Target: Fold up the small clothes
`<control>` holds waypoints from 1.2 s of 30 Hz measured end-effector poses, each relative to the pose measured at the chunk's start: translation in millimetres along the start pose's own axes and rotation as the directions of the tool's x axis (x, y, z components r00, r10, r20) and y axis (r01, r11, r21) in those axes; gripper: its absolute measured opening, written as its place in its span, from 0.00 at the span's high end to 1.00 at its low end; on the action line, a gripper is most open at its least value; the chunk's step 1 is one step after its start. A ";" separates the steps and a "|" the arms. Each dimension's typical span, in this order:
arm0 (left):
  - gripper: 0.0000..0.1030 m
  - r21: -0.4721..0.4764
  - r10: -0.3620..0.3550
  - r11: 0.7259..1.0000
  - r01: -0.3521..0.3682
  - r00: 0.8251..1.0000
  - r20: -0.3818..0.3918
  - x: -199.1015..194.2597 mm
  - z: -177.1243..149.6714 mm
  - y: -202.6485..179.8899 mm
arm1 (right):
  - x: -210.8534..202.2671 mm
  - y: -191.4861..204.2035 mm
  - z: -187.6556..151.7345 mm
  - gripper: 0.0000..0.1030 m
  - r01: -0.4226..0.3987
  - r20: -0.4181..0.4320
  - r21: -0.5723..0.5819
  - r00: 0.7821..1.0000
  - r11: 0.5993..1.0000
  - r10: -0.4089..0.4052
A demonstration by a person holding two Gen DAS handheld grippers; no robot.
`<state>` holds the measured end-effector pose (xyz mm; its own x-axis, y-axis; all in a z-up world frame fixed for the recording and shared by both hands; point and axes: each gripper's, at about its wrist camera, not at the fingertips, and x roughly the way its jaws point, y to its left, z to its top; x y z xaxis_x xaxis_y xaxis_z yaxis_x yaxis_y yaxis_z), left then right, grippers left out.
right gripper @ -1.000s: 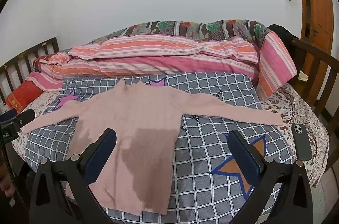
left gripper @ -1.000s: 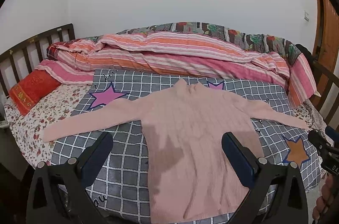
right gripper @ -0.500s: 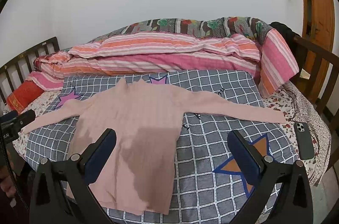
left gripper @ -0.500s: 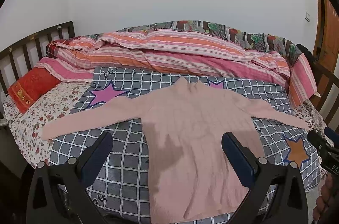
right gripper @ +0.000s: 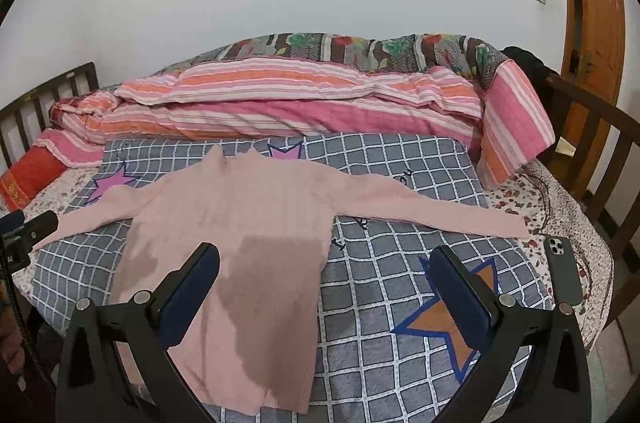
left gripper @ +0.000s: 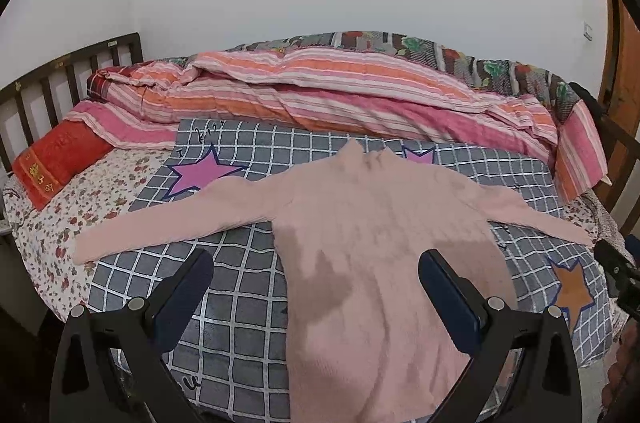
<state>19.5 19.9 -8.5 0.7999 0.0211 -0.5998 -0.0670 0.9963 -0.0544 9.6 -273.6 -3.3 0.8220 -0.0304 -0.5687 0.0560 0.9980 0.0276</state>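
Pink sweater (left gripper: pixel 376 235) is laid flat, front down or up not determinable, on the grey checked blanket (left gripper: pixel 248 287) over the bed; collar toward frame top, hem toward frame bottom. Both sleeves are spread out sideways: one cuff reaches lower-left of centre in the left wrist view (left gripper: pixel 86 249), the other ends at mid-right in the right wrist view (right gripper: pixel 516 227). Darker patch on the lower body noted (damp or shadow, not resolved).

Left gripper (left gripper: pixel 316 287) is held wide apart, nothing between jaws, above the hem region at frame bottom. Right gripper (right gripper: pixel 324 283) likewise spread wide, empty, above the body's right edge and blanket. No contact w/ fabric seen in either view.

Handling est.: thin knit, light, soft, no stiffness; expected to drape and sag when lifted, and to stretch if pulled hard. Not fragile. Knit on woven blanket prob. drags a bit, so lifting pref. over sliding.

Grasp pts judged best: sleeve at cuff or near shoulder seam for the first fold inward; pinch through one edge only. Hem corners suited for the later lengthwise fold.

Misc.: phone (right gripper: pixel 562 273) lies on the floral sheet at right edge of the right wrist view, just beyond the sleeve end; to be avoided. Striped quilt (left gripper: pixel 320 91) bunched at frame top, well clear.
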 end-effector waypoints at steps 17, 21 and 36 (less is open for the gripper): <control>0.07 -0.303 0.063 0.946 -0.119 0.981 -0.186 129.6 -33.9 138.3 | 101.5 2.9 -10.0 0.01 -0.080 -0.091 0.034 0.992 0.996 0.083; 0.10 -0.389 0.102 0.904 -0.179 0.972 -0.210 151.0 -43.7 185.7 | 131.8 9.3 -14.3 0.03 -0.096 -0.134 0.030 0.986 0.995 0.100; 0.82 -0.599 0.275 0.726 -0.337 0.941 -0.196 195.2 -39.8 321.7 | 204.9 46.4 -0.1 0.05 -0.121 -0.143 0.030 0.982 0.992 0.124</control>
<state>130.3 341.2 -174.9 0.6174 0.2776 -0.7360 -0.6756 0.6664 -0.3153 180.6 -233.6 -118.7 0.7331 0.1017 -0.6724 -0.0267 0.9923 0.1209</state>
